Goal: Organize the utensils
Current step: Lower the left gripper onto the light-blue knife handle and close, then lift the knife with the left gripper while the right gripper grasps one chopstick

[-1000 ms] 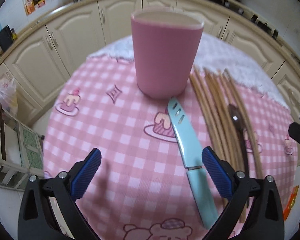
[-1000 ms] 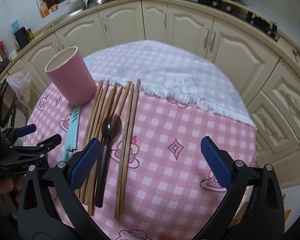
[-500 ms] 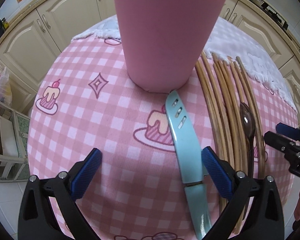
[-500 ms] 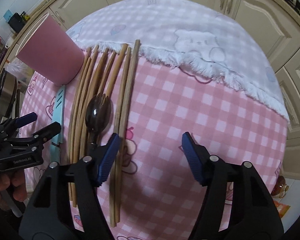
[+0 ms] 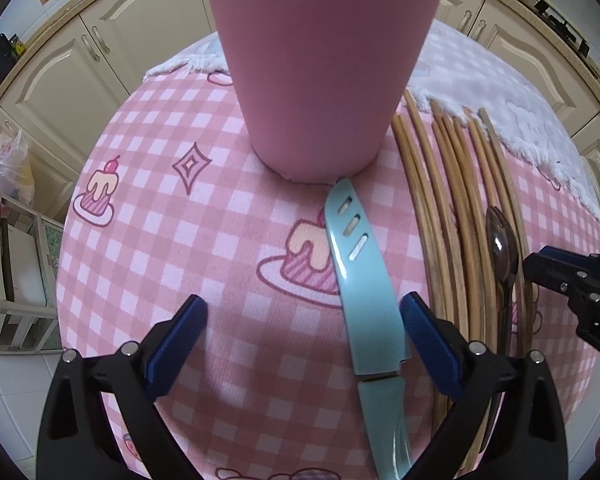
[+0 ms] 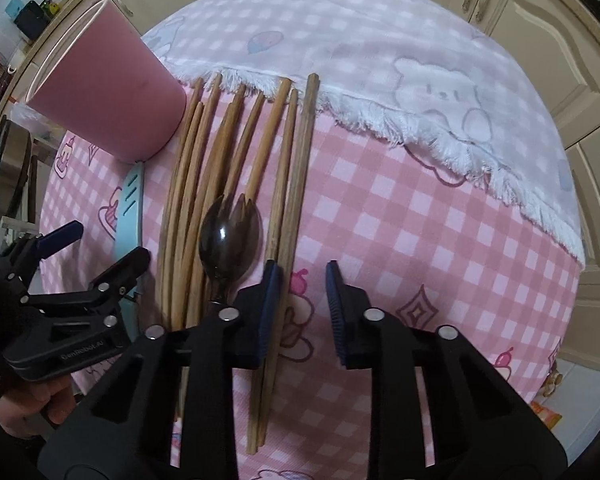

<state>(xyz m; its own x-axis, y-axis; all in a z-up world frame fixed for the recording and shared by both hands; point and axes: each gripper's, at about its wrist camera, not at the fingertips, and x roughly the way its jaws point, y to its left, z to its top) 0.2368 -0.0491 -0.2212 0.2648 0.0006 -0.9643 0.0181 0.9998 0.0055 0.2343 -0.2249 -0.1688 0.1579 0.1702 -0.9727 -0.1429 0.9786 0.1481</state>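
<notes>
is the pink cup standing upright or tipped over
Upright. The pink cup stands on its base on the checked tablecloth, rim up, with the blue knife's tip at its foot. Its contents cannot be seen.

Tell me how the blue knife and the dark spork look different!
The blue knife is pale and opaque; the dark spork is glossy brown. The knife's blade has three slots; the spork's bowl ends in prongs. The knife lies on the cloth with its tip at the pink cup; the spork lies on the chopsticks. Both point away from the grippers.

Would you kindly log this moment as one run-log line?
left gripper: open over teal knife | right gripper: jaws closing, nothing between, beside chopsticks | pink cup: upright
</notes>
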